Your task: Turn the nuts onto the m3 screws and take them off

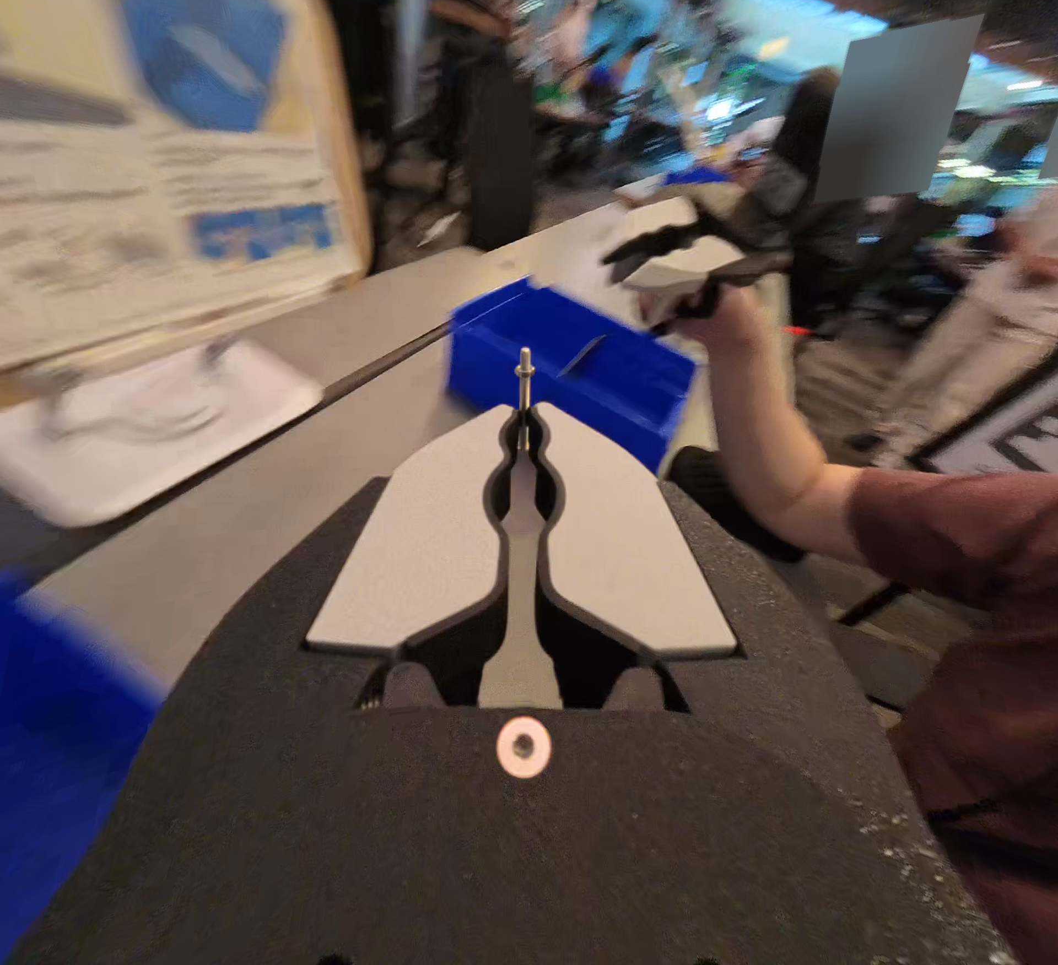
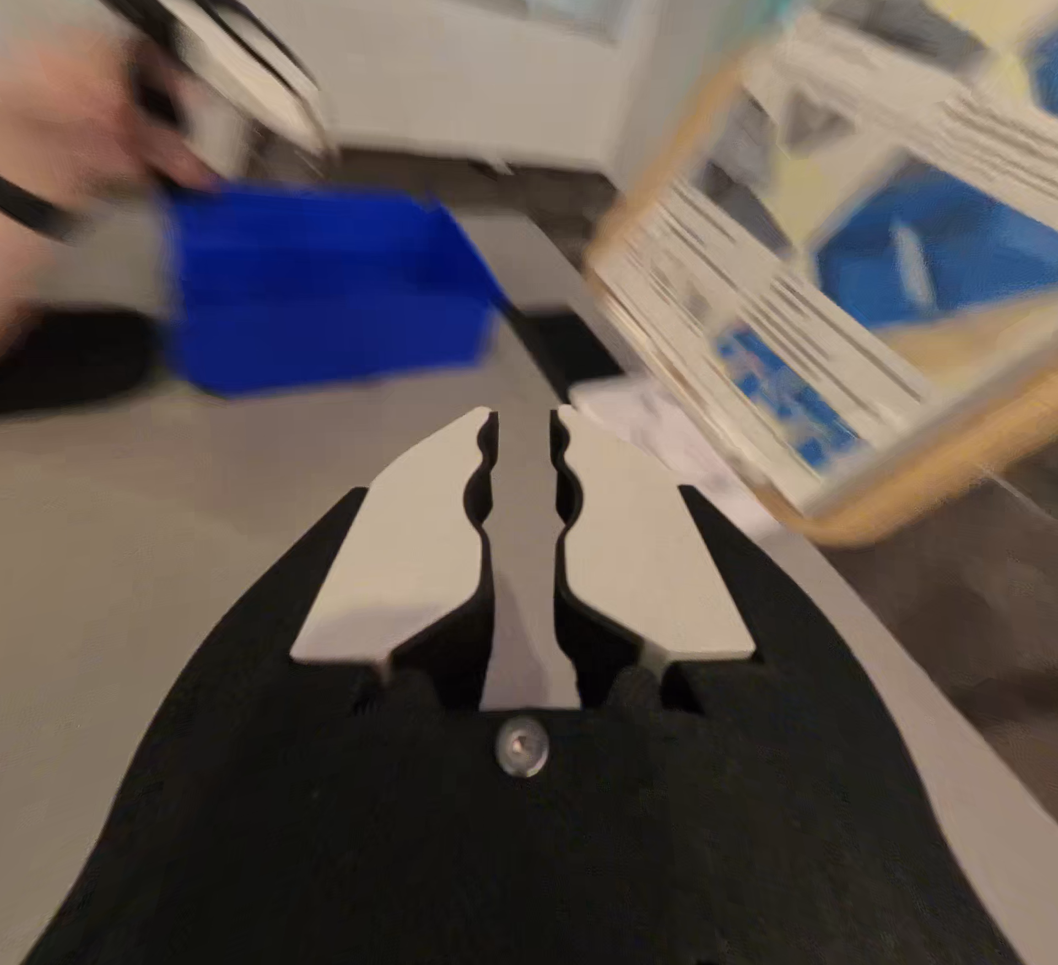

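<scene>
My left gripper [image 1: 524,408] is shut on a thin silver m3 screw [image 1: 523,399] that sticks straight out past the fingertips. A small nut [image 1: 524,370] sits on the screw near its far end. My right gripper [image 2: 524,414] is open a little and empty, held above the grey table. It also shows in the left wrist view [image 1: 618,256], held by a hand above and behind a blue bin [image 1: 572,365]. The left gripper shows blurred at the upper left of the right wrist view [image 2: 309,108].
The blue bin [image 2: 326,285] stands on the grey table [image 2: 114,508]. A large printed board [image 1: 160,136] leans at the left. A white tray [image 1: 149,422] lies below it. Another blue bin edge [image 1: 46,708] shows near left. A person's arm [image 1: 801,468] reaches in from the right. Some 20 cm of space lies between my two pairs of fingers.
</scene>
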`<state>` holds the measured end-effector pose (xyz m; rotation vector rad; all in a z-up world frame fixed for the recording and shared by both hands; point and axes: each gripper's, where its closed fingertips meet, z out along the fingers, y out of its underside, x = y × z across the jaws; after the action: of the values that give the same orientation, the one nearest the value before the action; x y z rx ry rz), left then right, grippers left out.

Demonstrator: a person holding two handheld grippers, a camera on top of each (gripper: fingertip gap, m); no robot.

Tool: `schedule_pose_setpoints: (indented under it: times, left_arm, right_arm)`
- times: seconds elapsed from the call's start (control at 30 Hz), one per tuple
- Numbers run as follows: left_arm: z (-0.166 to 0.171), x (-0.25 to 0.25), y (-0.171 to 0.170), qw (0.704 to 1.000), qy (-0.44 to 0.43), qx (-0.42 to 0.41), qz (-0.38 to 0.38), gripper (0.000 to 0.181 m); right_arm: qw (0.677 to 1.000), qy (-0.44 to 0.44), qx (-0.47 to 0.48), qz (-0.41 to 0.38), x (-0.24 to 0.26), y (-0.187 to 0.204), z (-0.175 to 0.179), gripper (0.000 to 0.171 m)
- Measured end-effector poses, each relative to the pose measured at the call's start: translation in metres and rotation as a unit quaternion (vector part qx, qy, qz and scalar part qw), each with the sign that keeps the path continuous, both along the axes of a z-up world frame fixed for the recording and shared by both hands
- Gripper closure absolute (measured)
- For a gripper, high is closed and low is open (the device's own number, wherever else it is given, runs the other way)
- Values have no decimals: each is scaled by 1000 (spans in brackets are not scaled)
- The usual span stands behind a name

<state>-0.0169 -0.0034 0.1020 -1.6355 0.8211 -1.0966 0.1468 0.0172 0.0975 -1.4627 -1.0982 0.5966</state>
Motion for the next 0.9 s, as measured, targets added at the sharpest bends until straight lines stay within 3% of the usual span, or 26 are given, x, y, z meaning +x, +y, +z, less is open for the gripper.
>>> schedule_pose_setpoints:
  times: [0.07,0.17,0.63,0.7,0.83,0.9]
  left_arm:
    - [3,38,-21,997,-30,18,-64,179]
    - [-2,73,-41,993,-44,24,-107,179]
    - [-11,98,-65,989,-10,56,-134,179]
    - [-12,99,-67,988,-7,54,-141,179]
    - [-14,100,-65,989,-13,46,-141,178]
    - [-11,100,-62,990,-32,36,-136,168]
  right_arm:
    - [989,93,-29,112,-27,-38,24,154]
    - [973,131,-67,179,-48,-65,32,151]
    - [953,140,-163,212,-82,-75,9,152]
    - [946,137,-171,238,-83,-82,9,165]
    - [948,134,-177,230,-83,-79,6,165]
    - [944,146,-188,230,-83,-78,7,165]
